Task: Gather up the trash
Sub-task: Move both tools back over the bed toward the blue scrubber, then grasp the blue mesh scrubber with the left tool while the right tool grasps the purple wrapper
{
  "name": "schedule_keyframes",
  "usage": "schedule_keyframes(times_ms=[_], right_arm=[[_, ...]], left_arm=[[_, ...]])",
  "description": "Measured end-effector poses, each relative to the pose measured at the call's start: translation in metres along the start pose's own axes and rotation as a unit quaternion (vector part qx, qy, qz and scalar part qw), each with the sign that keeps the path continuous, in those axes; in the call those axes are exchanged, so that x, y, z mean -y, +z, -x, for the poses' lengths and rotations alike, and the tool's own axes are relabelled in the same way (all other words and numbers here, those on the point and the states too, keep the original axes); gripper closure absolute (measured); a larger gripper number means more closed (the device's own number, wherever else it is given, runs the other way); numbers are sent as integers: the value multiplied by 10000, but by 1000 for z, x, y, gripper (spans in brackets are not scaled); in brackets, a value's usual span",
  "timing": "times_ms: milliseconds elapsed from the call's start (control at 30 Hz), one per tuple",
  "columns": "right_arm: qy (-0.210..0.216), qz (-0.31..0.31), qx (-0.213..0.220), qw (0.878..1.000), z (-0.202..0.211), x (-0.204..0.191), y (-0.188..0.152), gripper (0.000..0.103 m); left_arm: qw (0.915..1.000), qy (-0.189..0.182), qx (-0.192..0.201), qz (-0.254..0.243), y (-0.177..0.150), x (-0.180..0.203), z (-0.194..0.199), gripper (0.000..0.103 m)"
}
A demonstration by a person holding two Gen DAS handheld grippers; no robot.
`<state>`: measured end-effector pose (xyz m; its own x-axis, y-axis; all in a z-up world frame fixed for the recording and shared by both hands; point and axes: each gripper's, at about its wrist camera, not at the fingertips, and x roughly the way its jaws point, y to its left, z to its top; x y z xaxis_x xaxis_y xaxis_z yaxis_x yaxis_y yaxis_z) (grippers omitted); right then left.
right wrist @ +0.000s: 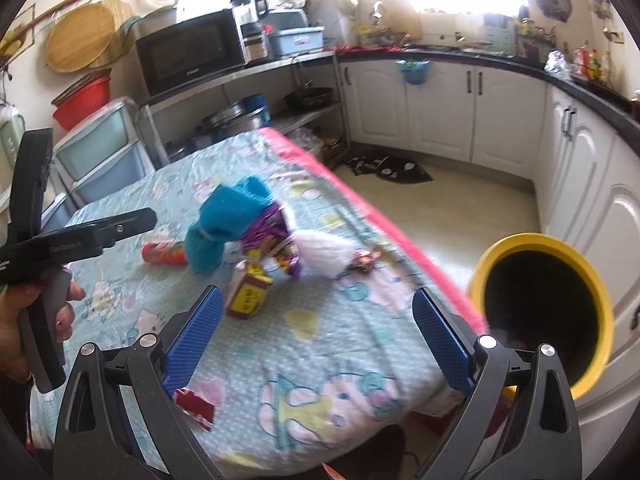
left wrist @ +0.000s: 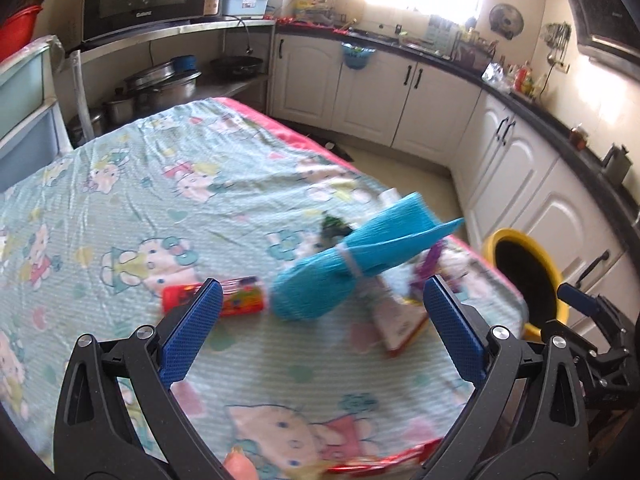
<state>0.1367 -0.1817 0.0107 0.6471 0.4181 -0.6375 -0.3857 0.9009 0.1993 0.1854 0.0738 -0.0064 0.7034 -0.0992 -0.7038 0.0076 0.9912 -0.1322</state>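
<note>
A blue crepe-paper roll (left wrist: 340,264) (right wrist: 224,224) lies on the cartoon-print tablecloth (left wrist: 160,200) with other trash around it. A red snack tube (left wrist: 236,300) (right wrist: 164,254) lies left of it. A small red and yellow box (right wrist: 248,296) (left wrist: 400,328), purple foil wrappers (right wrist: 268,232), a white wad (right wrist: 324,256) and a small shiny wrapper (right wrist: 366,260) lie near it. A red wrapper (right wrist: 196,402) (left wrist: 376,460) lies at the near edge. My left gripper (left wrist: 322,304) is open just short of the roll. My right gripper (right wrist: 318,312) is open above the cloth. The yellow bin (right wrist: 544,312) (left wrist: 524,280) stands beside the table's right edge.
White cabinets (right wrist: 440,108) under a black counter run along the back and right. A metal shelf with a microwave (right wrist: 188,52) and pots stands behind the table. Plastic drawers (right wrist: 100,152) stand at the left. A dark mat (right wrist: 384,168) lies on the floor.
</note>
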Motion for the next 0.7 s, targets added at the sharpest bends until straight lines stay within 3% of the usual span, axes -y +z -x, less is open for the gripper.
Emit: schedule_keyframes(times_ms=[233,400,567,700], right_arm=[[163,-61,-227,9996,-35,-19,-2,10],[29,-187,-250,9995,-57,-17,6,13],[-33,-200,-435,9988,-80,-12,14,30],[3,-286,-506,9983,-89,-7,18,41]], left_arm=[[9995,-27,-274,-133,-2,-24,-25,12],[9983,-144,-407,-403,0,-23,-46,22],[9963,-407,-486,-573,5,-15,-63,32],[9933,-653,-525,-793,10,-6,-71,34]])
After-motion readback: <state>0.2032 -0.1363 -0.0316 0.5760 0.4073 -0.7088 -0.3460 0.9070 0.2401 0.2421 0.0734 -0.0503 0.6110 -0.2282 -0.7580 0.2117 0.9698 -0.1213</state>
